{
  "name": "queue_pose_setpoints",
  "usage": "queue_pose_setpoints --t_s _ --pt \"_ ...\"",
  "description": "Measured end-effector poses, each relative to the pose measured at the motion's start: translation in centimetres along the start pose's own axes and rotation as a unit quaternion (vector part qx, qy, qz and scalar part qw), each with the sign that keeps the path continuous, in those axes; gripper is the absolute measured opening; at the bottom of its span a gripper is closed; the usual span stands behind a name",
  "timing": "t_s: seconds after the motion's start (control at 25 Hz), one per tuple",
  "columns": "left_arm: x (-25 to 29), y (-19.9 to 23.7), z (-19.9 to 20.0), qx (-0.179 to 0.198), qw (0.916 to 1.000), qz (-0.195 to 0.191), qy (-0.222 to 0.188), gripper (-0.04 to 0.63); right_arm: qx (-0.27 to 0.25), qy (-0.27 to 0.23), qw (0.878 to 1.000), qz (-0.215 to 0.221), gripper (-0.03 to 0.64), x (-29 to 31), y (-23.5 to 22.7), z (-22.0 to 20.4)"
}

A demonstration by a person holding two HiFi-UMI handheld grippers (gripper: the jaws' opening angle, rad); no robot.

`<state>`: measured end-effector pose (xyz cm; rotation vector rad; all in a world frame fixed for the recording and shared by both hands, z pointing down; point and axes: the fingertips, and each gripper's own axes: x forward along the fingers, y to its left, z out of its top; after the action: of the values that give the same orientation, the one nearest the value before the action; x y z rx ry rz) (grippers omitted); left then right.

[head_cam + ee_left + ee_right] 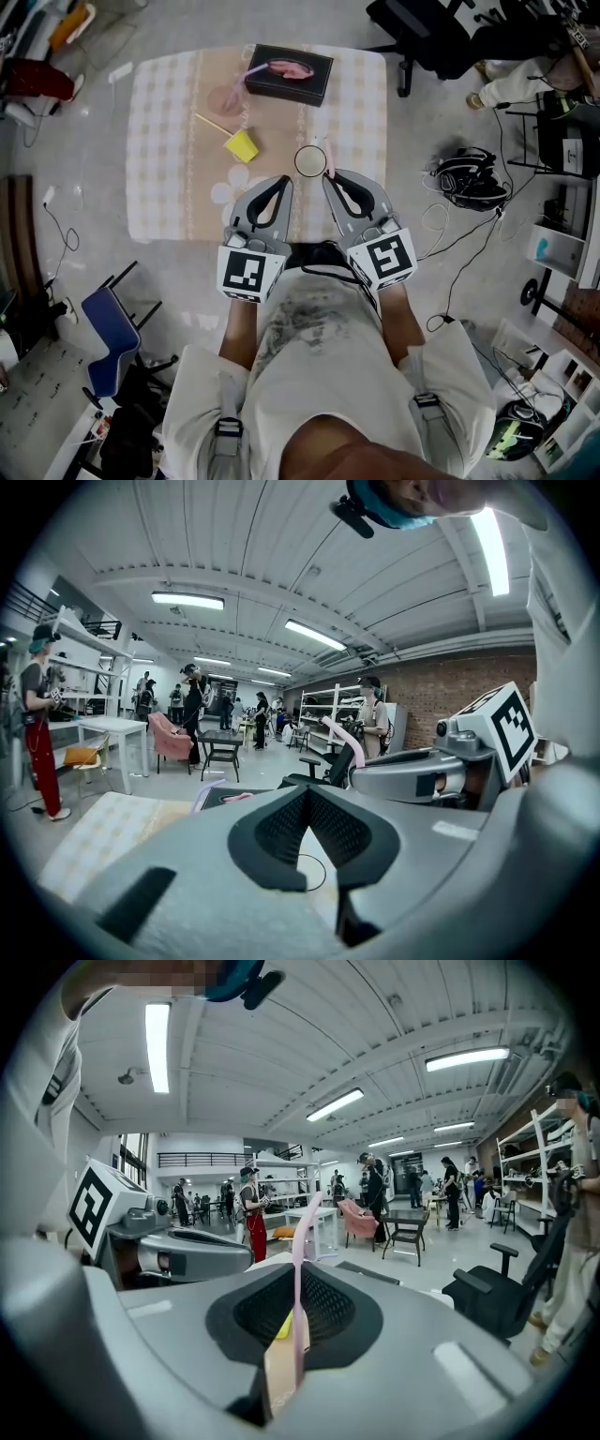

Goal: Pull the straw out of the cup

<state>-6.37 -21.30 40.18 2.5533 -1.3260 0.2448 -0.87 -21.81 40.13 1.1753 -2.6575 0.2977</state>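
A white cup (pixel 309 161) stands on the checked tablecloth (pixel 169 141), near its front edge. A pink straw (pixel 330 157) rises at the cup's right rim, and my right gripper (pixel 330 174) is shut on it. In the right gripper view the straw (pixel 300 1279) stands upright, pinched between the dark pads. Whether its lower end is still inside the cup is hidden. My left gripper (pixel 281 182) hovers just left of the cup, jaws together with nothing in them. From the left gripper view the straw (pixel 347 741) sticks up from the right gripper (pixel 356 761).
A yellow cup (pixel 242 145) lies on the cloth with a yellow straw (pixel 211 124) beside it. A black box (pixel 289 75) and a clear pink cup (pixel 225 97) sit at the far edge. Headphones and cables (pixel 469 178) lie on the floor to the right, and a blue chair (pixel 111 328) stands to the left.
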Motion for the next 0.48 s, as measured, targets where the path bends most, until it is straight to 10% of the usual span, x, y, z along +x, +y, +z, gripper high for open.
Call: queue_pose_setpoints --t_s 0.48 --pt "-0.08 -0.74 0.10 0.005 0.9999 -0.009 0.004 0.000 -0.005 0.000 1.000 -0.002 0.026 -0.65 0.08 0.25"
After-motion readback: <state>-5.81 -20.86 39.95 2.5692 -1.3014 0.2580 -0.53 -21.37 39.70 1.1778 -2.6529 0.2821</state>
